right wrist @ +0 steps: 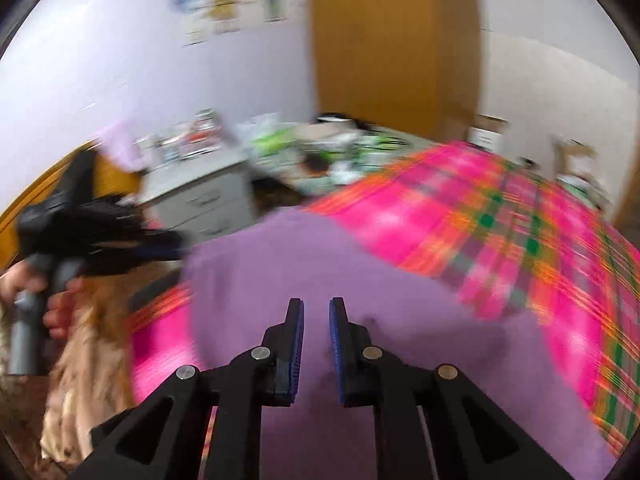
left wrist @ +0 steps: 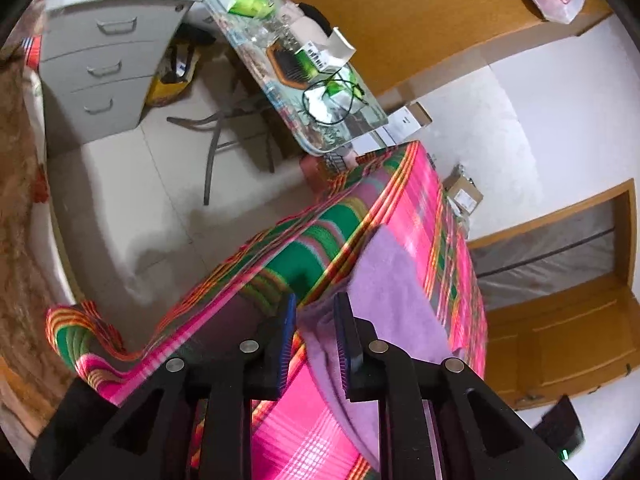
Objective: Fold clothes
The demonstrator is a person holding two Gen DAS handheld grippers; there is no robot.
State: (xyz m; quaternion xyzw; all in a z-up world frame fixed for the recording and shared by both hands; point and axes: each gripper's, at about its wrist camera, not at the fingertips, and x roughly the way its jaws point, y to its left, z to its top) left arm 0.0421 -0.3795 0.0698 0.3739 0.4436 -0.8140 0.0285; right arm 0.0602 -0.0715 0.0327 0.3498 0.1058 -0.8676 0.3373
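Two tongs parted, over purple garment

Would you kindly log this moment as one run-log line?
left gripper: open, purple cloth edge between fingers | right gripper: open above purple cloth | surface: pink plaid cover | fold: not yet done

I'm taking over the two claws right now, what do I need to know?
Left claw: open, at the edge of the purple cloth, not gripping it.
Right claw: open, above the same cloth, holding nothing.
The cloth lies on the pink plaid cover, near its edge.
Done: no finished fold shows; the right view is blurred.
Left: grab the cloth and fold it.
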